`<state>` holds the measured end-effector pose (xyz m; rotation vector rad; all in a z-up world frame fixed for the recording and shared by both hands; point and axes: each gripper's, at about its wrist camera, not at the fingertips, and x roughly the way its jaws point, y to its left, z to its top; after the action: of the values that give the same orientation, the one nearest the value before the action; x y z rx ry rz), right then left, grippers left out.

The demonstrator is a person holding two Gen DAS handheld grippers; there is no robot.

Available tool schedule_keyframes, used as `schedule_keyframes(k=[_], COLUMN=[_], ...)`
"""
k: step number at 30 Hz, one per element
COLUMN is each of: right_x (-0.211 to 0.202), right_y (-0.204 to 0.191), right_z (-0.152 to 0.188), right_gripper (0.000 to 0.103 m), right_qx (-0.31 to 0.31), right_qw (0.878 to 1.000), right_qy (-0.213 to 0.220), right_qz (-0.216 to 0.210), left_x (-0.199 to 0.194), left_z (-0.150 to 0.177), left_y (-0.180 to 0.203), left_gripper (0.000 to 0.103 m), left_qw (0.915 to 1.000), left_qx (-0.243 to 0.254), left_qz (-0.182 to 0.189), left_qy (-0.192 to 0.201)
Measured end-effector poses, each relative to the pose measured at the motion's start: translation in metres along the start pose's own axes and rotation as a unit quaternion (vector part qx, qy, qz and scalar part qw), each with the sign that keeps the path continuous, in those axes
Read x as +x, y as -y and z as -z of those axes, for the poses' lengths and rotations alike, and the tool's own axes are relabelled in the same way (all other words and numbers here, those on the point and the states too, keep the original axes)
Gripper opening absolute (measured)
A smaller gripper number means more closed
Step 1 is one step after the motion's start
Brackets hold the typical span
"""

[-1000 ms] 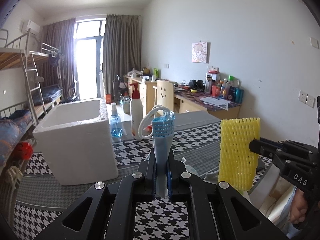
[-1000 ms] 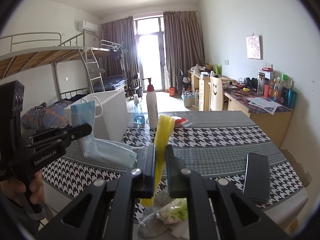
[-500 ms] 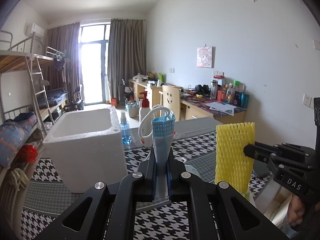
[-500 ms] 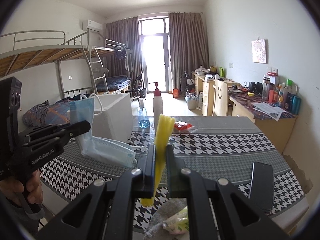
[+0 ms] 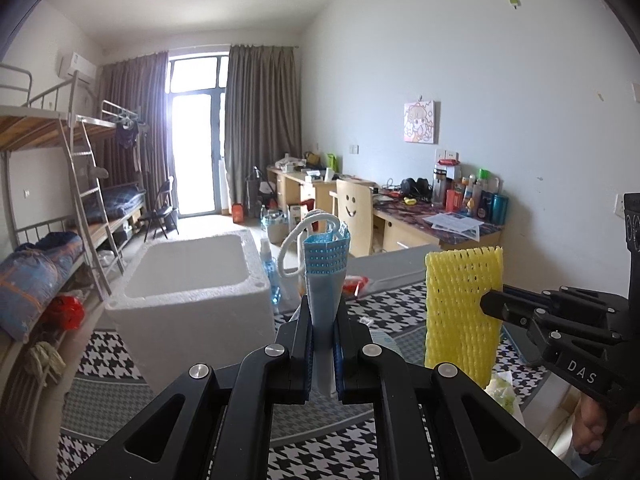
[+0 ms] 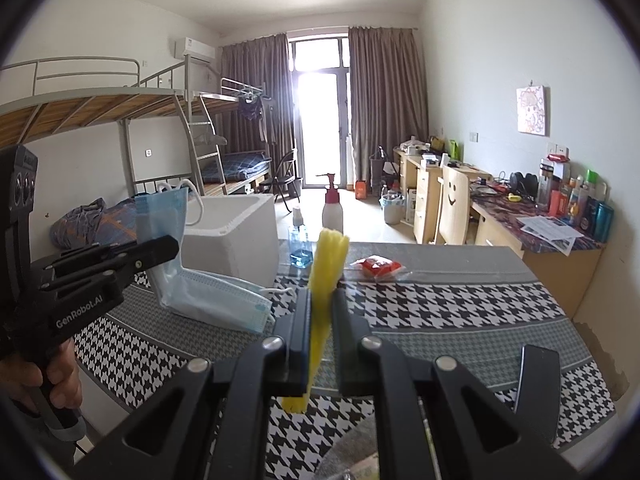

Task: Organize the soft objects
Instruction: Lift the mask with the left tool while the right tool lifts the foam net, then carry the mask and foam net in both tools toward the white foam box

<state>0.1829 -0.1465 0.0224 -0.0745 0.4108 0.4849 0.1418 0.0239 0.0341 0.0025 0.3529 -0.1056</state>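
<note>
The pale blue pleated face mask (image 5: pixel 323 276) is pinched between the pressed-together fingers of the left gripper (image 5: pixel 323 344), and the right gripper (image 6: pixel 320 320) is clamped on the yellow foam net sleeve (image 6: pixel 326 276). Both soft things hang above the houndstooth tablecloth (image 6: pixel 440 300), not yet put into the white foam box (image 5: pixel 192 280), so the sorting is still open. Compared with a second ago, both grippers are slightly higher and the box looks nearer.

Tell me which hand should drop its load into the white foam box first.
Probably left. The left gripper, shut on the blue face mask, sits nearer the white foam box; the right gripper holds the yellow foam net sleeve farther away.
</note>
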Motion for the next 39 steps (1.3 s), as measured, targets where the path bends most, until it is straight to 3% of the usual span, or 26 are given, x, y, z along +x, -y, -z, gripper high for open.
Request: schedule_keyframes(k=[39], right_x=[0.017], right_y=[-0.01], right_z=[-0.041], right_gripper=[0.012], right_qx=[-0.015], right_qw=[0.999], right_qy=[0.029], right_qz=[-0.009], left_x=[0.016], left_z=[-0.035], left_y=[-0.02], left_gripper=[0.008], left_qw=[0.9994], left_qx=[-0.004], left_qz=[-0.017], left_qy=[0.029])
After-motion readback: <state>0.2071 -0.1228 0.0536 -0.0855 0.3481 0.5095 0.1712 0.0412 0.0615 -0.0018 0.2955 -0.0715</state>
